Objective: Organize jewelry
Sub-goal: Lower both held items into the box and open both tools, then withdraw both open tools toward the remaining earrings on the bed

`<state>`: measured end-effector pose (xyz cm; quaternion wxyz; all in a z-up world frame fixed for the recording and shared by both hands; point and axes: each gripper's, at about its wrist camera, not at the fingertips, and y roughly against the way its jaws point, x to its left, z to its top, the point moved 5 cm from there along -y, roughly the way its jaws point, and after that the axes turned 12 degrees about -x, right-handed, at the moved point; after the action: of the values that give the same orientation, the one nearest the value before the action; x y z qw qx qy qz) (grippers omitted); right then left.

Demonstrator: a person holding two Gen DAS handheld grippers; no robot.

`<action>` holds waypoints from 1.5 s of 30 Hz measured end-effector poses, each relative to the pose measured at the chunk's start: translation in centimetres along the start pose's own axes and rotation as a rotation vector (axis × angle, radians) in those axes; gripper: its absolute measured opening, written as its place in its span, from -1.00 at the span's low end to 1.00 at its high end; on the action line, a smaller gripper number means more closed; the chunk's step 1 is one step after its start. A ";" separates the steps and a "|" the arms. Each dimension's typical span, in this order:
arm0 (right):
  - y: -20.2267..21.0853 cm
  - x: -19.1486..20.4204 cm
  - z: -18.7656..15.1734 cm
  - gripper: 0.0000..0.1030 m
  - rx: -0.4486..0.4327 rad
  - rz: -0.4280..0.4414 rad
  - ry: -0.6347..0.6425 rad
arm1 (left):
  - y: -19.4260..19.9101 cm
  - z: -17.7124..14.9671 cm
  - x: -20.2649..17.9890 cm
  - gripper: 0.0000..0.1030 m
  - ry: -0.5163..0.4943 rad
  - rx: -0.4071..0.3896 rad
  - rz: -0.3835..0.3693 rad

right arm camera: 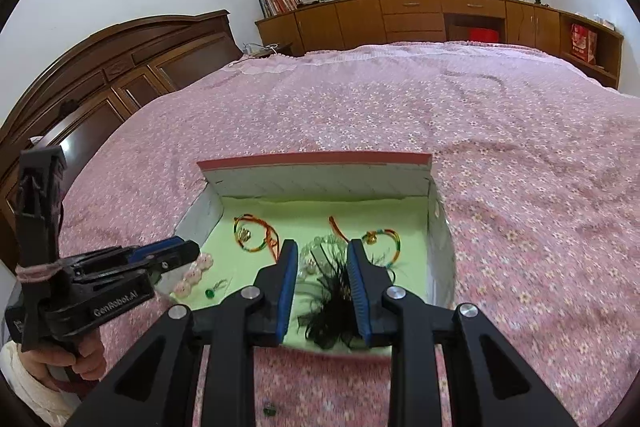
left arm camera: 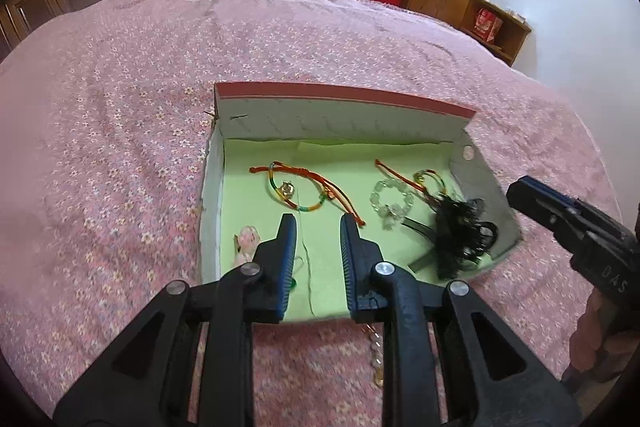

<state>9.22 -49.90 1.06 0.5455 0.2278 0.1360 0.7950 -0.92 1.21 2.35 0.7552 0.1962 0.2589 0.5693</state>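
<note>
A shallow box [left arm camera: 340,95] [right arm camera: 320,163] with a green floor lies on the pink bedspread. Inside are a red and rainbow cord bracelet [left arm camera: 298,187] [right arm camera: 256,235], a second cord bracelet with a gold charm [left arm camera: 424,179] [right arm camera: 384,237], a clear bead bracelet [left arm camera: 390,201], a black feather piece [left arm camera: 460,233] [right arm camera: 332,311], a pink bead bracelet [left arm camera: 248,243] [right arm camera: 196,273] and a small green earring [right arm camera: 209,292]. My left gripper [left arm camera: 318,223] is open and empty above the box floor. My right gripper [right arm camera: 322,249] is open, its jaws either side of the feather piece.
A gold chain [left arm camera: 376,351] lies on the bedspread in front of the box. A small green item [right arm camera: 269,409] lies on the bedspread near me. A wooden headboard [right arm camera: 120,67] stands at the left and wooden cabinets [right arm camera: 420,15] stand beyond the bed.
</note>
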 end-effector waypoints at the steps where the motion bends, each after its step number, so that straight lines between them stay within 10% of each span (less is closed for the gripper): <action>1: 0.4 0.0 -0.2 -0.46 -0.002 0.001 -0.001 | 0.2 -0.2 0.0 -0.72 0.002 -0.003 -0.004; 45: 5.2 -2.5 -8.7 -0.46 0.113 -0.054 -0.064 | -1.1 -10.6 -3.5 -0.72 0.027 0.151 -0.090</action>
<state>1.37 -53.84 -4.53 0.5570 0.2800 0.1693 0.7633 -7.42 -2.41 -6.10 0.7595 0.2333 0.3198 0.5161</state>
